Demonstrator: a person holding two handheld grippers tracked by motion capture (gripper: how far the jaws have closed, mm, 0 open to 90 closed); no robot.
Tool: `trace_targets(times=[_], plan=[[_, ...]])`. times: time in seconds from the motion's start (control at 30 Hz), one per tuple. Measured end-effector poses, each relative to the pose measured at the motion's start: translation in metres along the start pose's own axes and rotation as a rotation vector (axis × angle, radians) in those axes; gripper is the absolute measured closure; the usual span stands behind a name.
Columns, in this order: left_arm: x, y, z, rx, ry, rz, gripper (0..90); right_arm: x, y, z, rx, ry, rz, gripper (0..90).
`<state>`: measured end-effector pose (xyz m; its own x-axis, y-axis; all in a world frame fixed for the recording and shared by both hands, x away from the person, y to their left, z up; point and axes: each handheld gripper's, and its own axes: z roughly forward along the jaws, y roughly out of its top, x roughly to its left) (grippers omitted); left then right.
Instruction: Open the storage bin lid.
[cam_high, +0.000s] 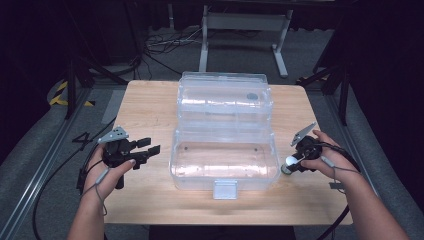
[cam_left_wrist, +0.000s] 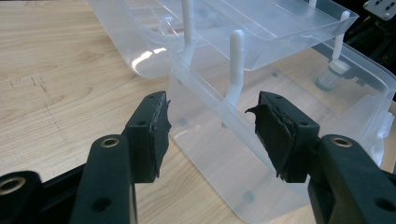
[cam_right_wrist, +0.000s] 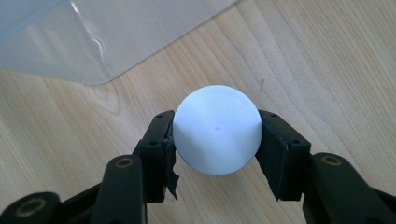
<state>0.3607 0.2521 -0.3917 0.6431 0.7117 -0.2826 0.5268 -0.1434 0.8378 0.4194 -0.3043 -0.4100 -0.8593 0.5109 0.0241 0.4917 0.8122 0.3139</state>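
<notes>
In the right gripper view, the right gripper (cam_right_wrist: 216, 140) fills the bottom of the frame, its 2 black jaws clamped on a round white cap (cam_right_wrist: 216, 136) from left and right, both pads touching its sides. The cap sits at the centre of that frame over the light wooden table (cam_right_wrist: 327, 60), and a corner of the clear plastic box (cam_right_wrist: 93, 37) lies across the upper left. In the high view the same gripper (cam_high: 295, 162) is at the right of the frame, just beside the box's right wall, with the white cap (cam_high: 288, 162) at its tip and the person's right hand (cam_high: 330, 160) behind it. In the left gripper view, the left gripper (cam_left_wrist: 212, 130) rises from the bottom with its jaws standing apart and nothing between the pads; the near wall of the box (cam_left_wrist: 224, 154) lies beyond them at centre frame, and 2 white hinge posts stand above it. In the high view the left gripper (cam_high: 152, 149) is at the left of the frame, near the box (cam_high: 225, 150) but not touching it. The box stands open at the centre of the table (cam_high: 150, 100), its lid (cam_high: 225, 97) folded back toward the top of the frame and a latch at its lower edge.
</notes>
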Motion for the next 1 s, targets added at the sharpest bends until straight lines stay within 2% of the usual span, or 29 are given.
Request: trace_targets(times=[0.67,1.0], plan=[[0.000,0.000,-0.001,0.000,0.000,-0.008,45.3,0.011,0.012,-0.032,-0.015,0.014,-0.095,50.4],[0.001,-0.001,0.000,0.001,0.000,-0.009,45.2,0.018,0.017,-0.049,-0.005,0.013,-0.140,50.4]])
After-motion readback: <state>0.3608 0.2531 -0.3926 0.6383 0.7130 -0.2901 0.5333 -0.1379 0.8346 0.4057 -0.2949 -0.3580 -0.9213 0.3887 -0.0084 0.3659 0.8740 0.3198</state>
